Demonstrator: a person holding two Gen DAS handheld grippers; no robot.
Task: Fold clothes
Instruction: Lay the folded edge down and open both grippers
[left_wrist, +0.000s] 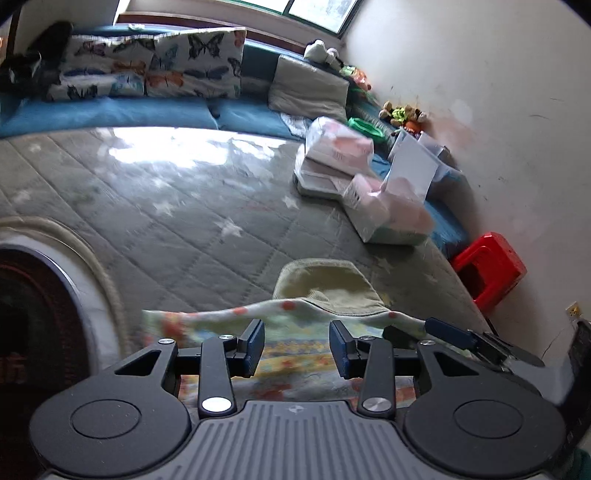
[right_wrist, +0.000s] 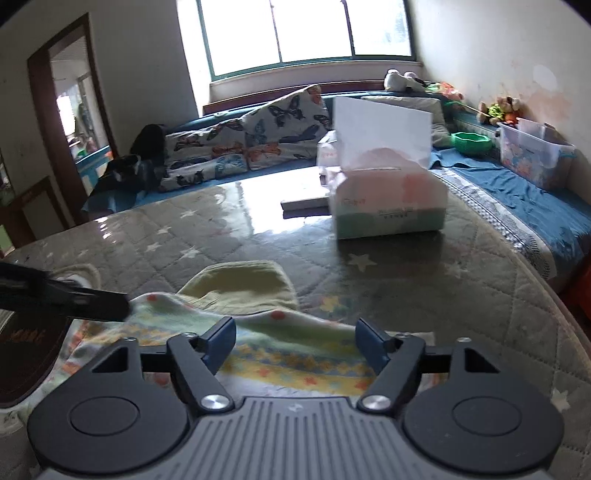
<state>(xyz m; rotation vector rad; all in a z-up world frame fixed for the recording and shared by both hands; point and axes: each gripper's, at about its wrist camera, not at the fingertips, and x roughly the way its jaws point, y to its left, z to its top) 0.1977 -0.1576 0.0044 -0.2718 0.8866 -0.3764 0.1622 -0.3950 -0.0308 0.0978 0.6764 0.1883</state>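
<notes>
A small patterned garment (left_wrist: 295, 354) with orange dots and a yellow-green cuff (left_wrist: 328, 284) lies on the grey quilted table cover (left_wrist: 177, 206). It also shows in the right wrist view (right_wrist: 288, 354), its cuff (right_wrist: 243, 284) toward the far side. My left gripper (left_wrist: 296, 345) is open just above the garment's near part, fingers apart, nothing between them. My right gripper (right_wrist: 295, 341) is open over the same garment. A finger of the right gripper (left_wrist: 454, 334) shows at the garment's right edge. The left gripper's finger (right_wrist: 74, 299) rests at its left edge.
Tissue packs (left_wrist: 388, 214) (right_wrist: 388, 199) and a flat box (left_wrist: 317, 181) stand on the far right of the table. A round dark object (left_wrist: 33, 332) sits at the left. A bench with butterfly cushions (left_wrist: 155, 66), a plastic bin (right_wrist: 535, 158) and a red stool (left_wrist: 487, 269) ring the table.
</notes>
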